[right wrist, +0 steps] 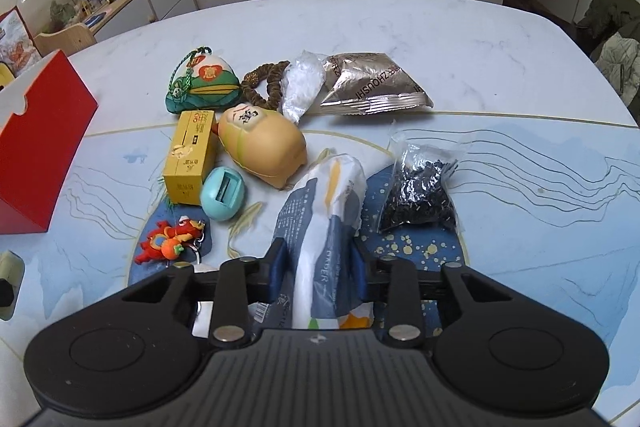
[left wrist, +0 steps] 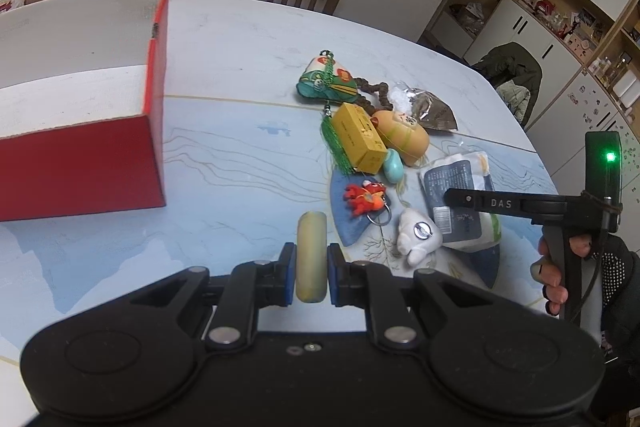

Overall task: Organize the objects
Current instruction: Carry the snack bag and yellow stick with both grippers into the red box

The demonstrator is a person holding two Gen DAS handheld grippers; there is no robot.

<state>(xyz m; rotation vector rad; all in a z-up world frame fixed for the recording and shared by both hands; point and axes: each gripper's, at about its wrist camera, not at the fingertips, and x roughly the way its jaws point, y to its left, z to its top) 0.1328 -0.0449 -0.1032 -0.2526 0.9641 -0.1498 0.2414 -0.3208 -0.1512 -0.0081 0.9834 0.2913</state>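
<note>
While the left gripper (left wrist: 311, 275) fingers pinch a pale yellow roll (left wrist: 311, 257) and the right gripper (right wrist: 320, 267) fingers squeeze a soft white-and-blue packet (right wrist: 326, 211), the floppy packet could slip out.

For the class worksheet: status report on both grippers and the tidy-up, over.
Left gripper shut on pale yellow foam cylinder. Right gripper shut on blue-and-white plastic packet. Open red cardboard box to the left, path clear. Trinkets still on table.

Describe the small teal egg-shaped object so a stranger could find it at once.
Start at the red box on the table. Right of it stands a yellow carton; the teal egg touches its near corner. Alone among its neighbours, it has a dark slot.
</note>
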